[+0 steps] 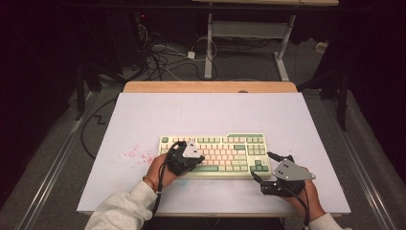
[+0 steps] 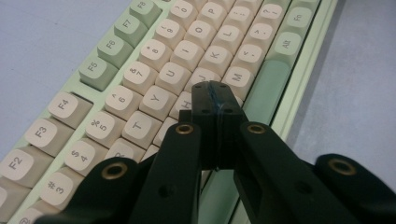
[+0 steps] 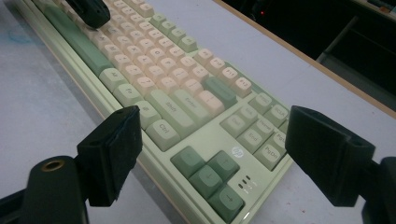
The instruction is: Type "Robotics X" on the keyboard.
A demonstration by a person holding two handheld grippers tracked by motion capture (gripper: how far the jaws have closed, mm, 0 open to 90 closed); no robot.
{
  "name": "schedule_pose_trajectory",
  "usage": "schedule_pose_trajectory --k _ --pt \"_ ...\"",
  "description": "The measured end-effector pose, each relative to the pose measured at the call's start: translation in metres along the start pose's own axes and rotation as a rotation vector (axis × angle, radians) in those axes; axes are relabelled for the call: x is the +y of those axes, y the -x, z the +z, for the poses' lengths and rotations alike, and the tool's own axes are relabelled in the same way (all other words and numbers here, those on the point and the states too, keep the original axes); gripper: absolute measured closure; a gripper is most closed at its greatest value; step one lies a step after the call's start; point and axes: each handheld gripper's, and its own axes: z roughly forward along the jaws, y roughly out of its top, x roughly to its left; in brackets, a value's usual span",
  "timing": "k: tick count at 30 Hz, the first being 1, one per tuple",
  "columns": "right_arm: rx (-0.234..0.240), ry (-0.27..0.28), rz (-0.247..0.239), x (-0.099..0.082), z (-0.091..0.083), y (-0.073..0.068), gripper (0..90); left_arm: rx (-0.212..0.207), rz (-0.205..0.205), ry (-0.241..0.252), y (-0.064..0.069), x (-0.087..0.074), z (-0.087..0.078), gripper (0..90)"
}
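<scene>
Keyboard [image 2: 140,88] lies under the left gripper's [image 2: 215,91] closed, empty fingers; right gripper's [image 3: 212,154] fingers gape wide.

The left gripper [image 2: 216,100], its 2 black jaws pressed together with nothing between them, hovers over the keyboard [image 2: 140,88], tips above the H key [image 2: 183,101], just beside the green spacebar [image 2: 264,91].

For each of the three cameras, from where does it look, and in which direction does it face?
High view: above the person's side, looking forward and down on the table; forearms, both hands, left gripper, right gripper.
Left gripper view: on that gripper, over the letter keys; its shut jaws show.
Right gripper view: at the keyboard's arrow-key corner; its open jaws show.
All three share the keyboard.
</scene>
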Motion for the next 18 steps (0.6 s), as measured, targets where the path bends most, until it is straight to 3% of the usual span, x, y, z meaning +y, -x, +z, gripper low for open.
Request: schedule_pose_trajectory --k 8,18 --pt "0.004 -0.002 0.0 0.0 0.0 0.0 19.7 0.004 0.012 -0.03 0.001 -0.002 0.004 87.5" --pt "0.003 -0.002 -0.002 0.0 0.0 0.0 19.7 0.03 0.011 0.033 0.001 -0.001 -0.007 87.3"
